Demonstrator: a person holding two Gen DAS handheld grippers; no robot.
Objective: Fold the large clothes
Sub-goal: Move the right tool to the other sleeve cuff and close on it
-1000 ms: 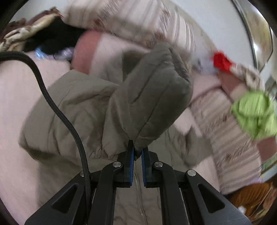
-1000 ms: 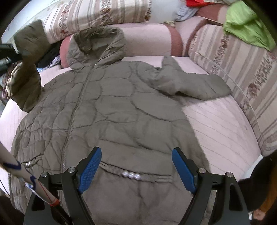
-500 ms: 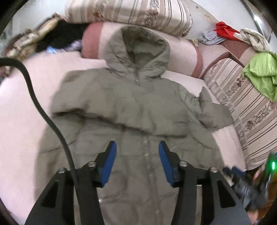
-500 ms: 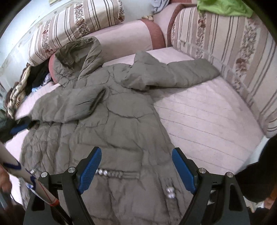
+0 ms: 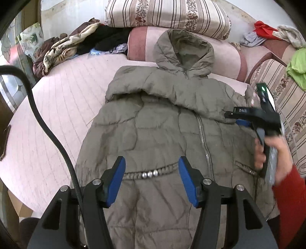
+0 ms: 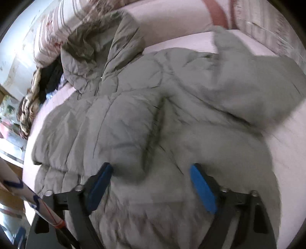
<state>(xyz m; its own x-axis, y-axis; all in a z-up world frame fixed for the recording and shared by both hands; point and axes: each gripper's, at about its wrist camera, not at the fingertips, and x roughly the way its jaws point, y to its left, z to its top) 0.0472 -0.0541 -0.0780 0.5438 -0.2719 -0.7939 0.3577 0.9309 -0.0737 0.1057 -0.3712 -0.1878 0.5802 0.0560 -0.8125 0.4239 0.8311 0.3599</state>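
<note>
A grey-olive quilted hooded jacket (image 5: 158,130) lies front up on the pink bed, hood toward the cushions. Its left sleeve (image 5: 172,93) is folded across the chest. My left gripper (image 5: 152,178) is open and empty, above the jacket's waist. My right gripper shows in the left wrist view (image 5: 239,118), low over the jacket's right shoulder. In the right wrist view the right gripper (image 6: 151,183) is open, close above the folded sleeve's cuff (image 6: 133,168). The other sleeve (image 6: 258,86) lies spread to the right.
Striped cushions (image 5: 166,17) and a pink bolster (image 5: 141,44) line the back. A pile of dark and patterned clothes (image 5: 76,46) lies at the back left. Red, white and green garments (image 5: 296,69) lie on the right cushions. The bed's edge (image 5: 23,191) curves at the left.
My left gripper let go of the left sleeve, which now lies across the chest, and drew back to the waist. My right gripper moved forward and down toward the jacket's chest.
</note>
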